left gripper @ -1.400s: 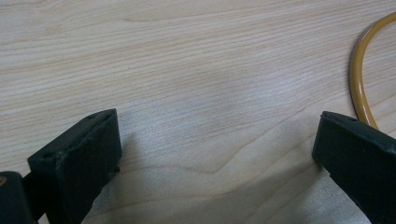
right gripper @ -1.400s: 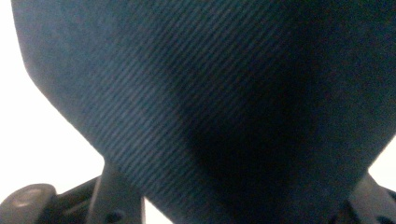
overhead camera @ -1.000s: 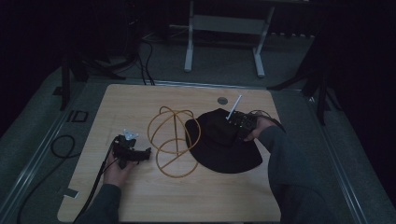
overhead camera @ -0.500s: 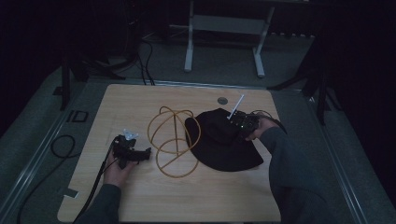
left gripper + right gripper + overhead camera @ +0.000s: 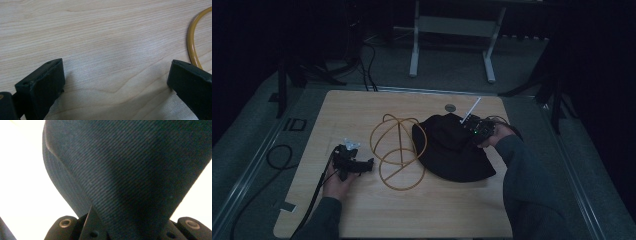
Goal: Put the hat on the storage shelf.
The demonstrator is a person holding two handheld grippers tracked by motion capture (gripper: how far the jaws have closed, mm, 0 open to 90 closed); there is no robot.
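Note:
A black fabric hat (image 5: 452, 147) lies on the right half of the wooden table (image 5: 362, 110). My right gripper (image 5: 467, 131) sits at the hat's far right side, shut on a fold of the dark cloth (image 5: 130, 170), which rises from between its jaws (image 5: 130, 232). A yellow hoop frame (image 5: 398, 150) made of crossed rings lies just left of the hat. My left gripper (image 5: 368, 164) rests on the table left of the frame, open. Between its jaws (image 5: 116, 75) there is bare wood (image 5: 100, 30), and one yellow ring (image 5: 192, 45) curves past the right jaw.
A round grommet (image 5: 450, 107) is set in the table's far edge. A metal stand (image 5: 414, 45) is on the floor beyond the table. A cable loop (image 5: 277, 155) lies on the floor at the left. A tape strip (image 5: 287, 206) marks the near left corner.
The right hand has shifted slightly at the hat's edge and the cloth there has bunched a little. The left gripper has kept still.

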